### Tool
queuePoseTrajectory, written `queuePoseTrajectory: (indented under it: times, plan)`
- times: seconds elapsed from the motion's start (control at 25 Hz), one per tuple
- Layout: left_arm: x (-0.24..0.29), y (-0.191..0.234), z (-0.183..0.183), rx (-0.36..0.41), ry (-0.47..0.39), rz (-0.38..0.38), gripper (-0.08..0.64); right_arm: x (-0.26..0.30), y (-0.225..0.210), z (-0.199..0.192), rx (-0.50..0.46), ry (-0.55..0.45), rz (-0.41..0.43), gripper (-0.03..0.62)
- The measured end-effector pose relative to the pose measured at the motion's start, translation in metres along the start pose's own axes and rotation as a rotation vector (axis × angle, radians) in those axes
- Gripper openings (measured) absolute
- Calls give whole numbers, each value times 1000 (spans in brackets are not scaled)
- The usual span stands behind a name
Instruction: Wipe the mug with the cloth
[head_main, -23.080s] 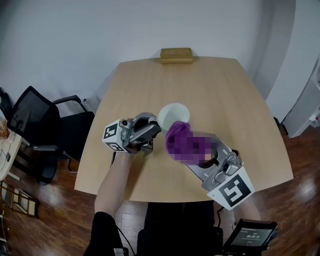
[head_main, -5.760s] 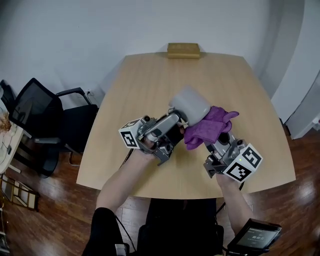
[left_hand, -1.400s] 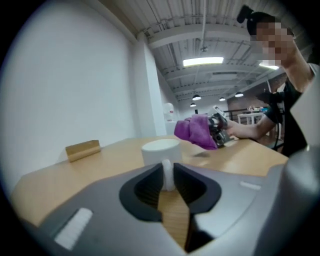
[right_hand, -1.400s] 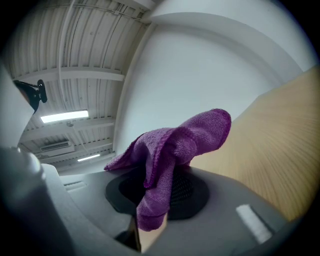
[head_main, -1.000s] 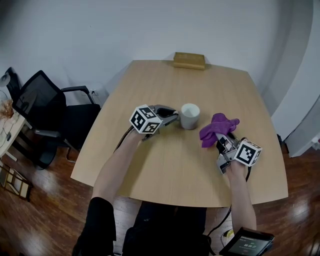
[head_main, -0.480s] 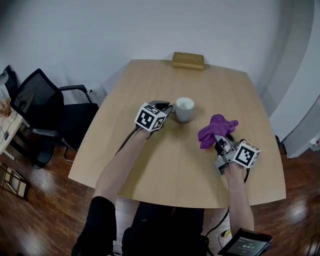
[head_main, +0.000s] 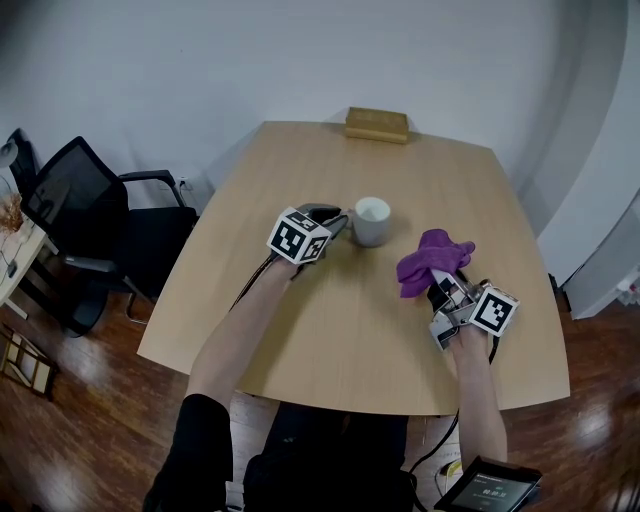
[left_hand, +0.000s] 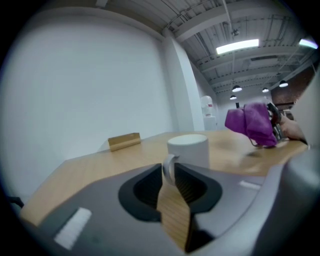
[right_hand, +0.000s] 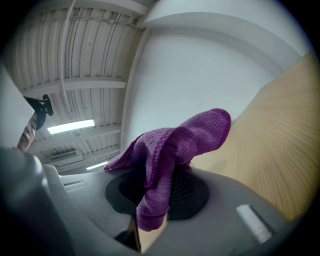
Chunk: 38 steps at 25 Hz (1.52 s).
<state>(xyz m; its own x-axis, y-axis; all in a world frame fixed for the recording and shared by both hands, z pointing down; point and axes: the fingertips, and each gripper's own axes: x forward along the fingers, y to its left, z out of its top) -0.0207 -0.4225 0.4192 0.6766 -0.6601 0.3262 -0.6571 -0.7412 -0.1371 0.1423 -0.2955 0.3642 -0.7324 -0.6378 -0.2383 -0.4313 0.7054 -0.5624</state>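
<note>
Head view: upright mug (head_main: 371, 220) on table (head_main: 350, 330), cloth (head_main: 432, 262) apart.

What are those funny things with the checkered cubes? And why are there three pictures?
A person holds two grabbing tools; the cubes are part of them. One picture comes from a camera on the person's head, looking down. The other two come from cameras riding on the tools. The left tool pinches the handle of a white mug standing on the table. The right tool grips a purple cloth. A tan block lies at the far edge.
</note>
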Motion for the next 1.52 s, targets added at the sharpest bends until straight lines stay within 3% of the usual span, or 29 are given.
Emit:
queuePoseTrajectory:
  times: [0.16,0.44,0.56,0.68,0.72,0.8,0.96,1.2,1.52]
  plan:
    - [-18,3,-1,-97,-61,-21,110,1,8,3,75,-36,78,80]
    - [-51,-23,6,-229,-160,-95,112,8,36,-11,59,13,175,80]
    - [-72,-52,28,-340,-275,-205,107,13,54,-18,45,39,206,80]
    - [-97,-80,52,-557,-428,-380,73,17,81,-22,12,54,238,80]
    - [-103,-86,60,-613,-464,-421,27,19,91,-22,4,63,258,80]
    - [-114,-98,72,-669,-503,-460,15,22,111,-22,-4,81,293,80]
    - [-145,-131,80,-669,-542,-504,14,8,134,-35,-11,86,276,80]
    - [-194,-162,94,-611,-612,-534,45,-8,170,-52,42,74,335,80]
    - [-244,-227,81,-601,-605,-565,69,-53,221,-81,62,75,332,80]
